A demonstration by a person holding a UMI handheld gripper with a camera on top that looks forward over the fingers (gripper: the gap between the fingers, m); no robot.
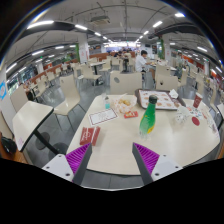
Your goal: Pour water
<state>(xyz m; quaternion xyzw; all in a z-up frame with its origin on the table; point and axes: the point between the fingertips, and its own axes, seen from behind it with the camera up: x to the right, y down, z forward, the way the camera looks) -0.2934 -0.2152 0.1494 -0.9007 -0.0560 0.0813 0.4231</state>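
A large, brightly lit hall with rows of ceiling lights and many pale tables and chairs is seen, with a seated person (142, 62) far beyond. The nearest pale rectangular table (120, 150) carries the working things. The tool (112, 157) is held above the near edge of this table, its two purple-padded fingers (78, 158) spread wide apart with nothing between them. A green translucent plastic bottle (149, 117) stands upright ahead of the fingers, somewhat towards the right one and well apart from both. Beyond it lie a pale round bowl (124, 102), a small clear bottle (107, 102), a red flat packet (90, 135) nearer the left finger, and a printed sheet (158, 99). The grasp has evidently not yet been made. Since the bottle is tall and slender, it could be knocked over if one finger were brought against it off-centre; a loose hold could let it slip during tilting, and water might be spilled onto the sheet.
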